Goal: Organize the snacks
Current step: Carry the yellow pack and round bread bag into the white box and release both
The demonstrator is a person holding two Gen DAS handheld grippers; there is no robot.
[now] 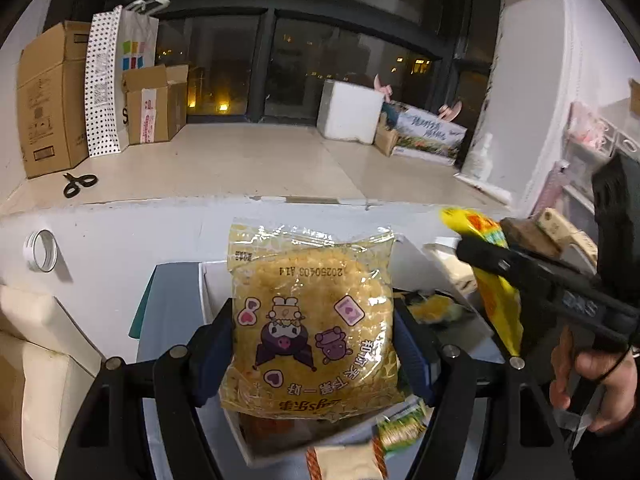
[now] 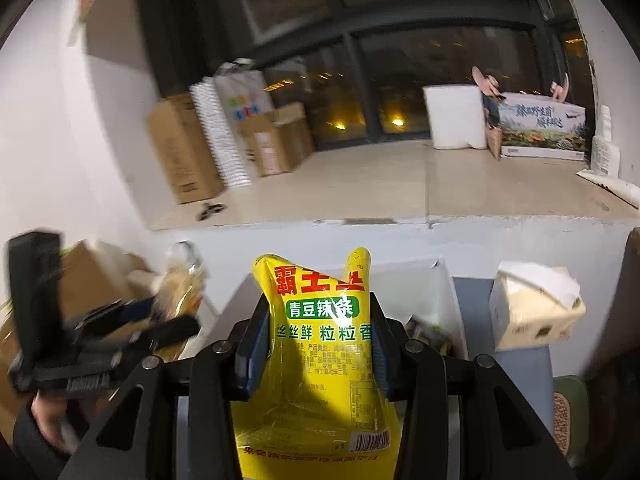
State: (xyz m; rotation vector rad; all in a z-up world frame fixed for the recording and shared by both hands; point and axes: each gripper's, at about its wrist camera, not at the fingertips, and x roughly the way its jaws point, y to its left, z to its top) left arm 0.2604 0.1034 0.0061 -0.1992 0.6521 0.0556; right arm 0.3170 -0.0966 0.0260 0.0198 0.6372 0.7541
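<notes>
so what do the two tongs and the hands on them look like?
Both the left tongs and the right tongs are black linkage frames with silver pivot bolts and dark blue finger pads. The right one carries pale lettering on its side. Dark sleeves at both wrists; a thin black cord near the right hand.

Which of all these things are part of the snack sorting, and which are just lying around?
Part of the job:
noodle packet in left claw
yellow snack bag in right claw
white bin

Lying about:
scissors
cardboard boxes
tape roll
tissue pack
</notes>
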